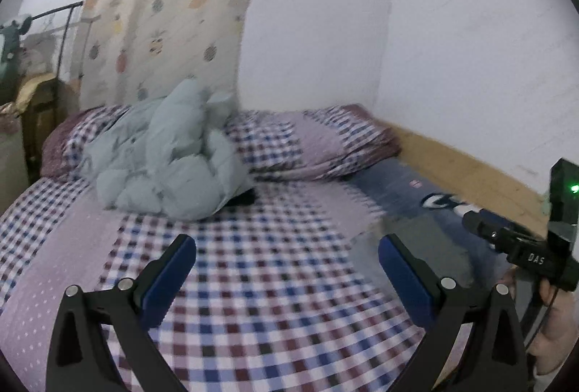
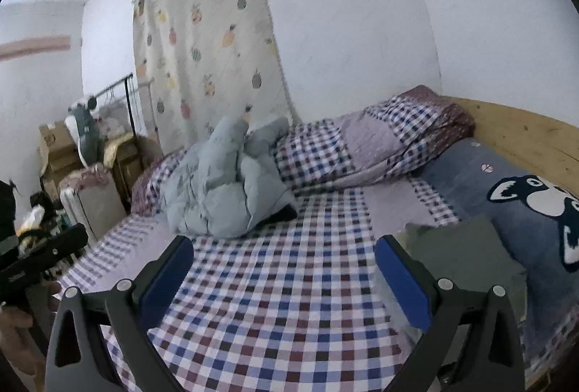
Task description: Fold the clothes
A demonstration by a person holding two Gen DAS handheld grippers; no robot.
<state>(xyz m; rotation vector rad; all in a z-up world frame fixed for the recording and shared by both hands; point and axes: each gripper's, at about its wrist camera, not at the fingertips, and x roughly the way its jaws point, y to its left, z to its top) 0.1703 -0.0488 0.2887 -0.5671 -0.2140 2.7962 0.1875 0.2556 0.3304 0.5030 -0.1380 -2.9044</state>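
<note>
A crumpled pale blue padded jacket [image 1: 170,160] [image 2: 224,189] lies in a heap at the far side of the checked bed sheet [image 1: 275,283] [image 2: 282,290], against the pillows. A folded grey-green garment [image 2: 466,247] [image 1: 427,243] lies flat on the right of the bed. My left gripper [image 1: 286,261] hovers over the sheet, open with nothing between its blue pads. My right gripper [image 2: 284,261] is also open and empty above the sheet, its right finger close to the folded garment. The right gripper's body [image 1: 524,247] shows at the left view's right edge.
Checked pillows [image 1: 307,146] [image 2: 362,146] line the head of the bed below a fruit-print curtain [image 1: 173,12]. A blue blanket with a cartoon dog [image 2: 524,203] lies along the wooden bed frame [image 2: 524,135]. Boxes, a clothes rail and clutter [image 2: 79,153] stand left of the bed.
</note>
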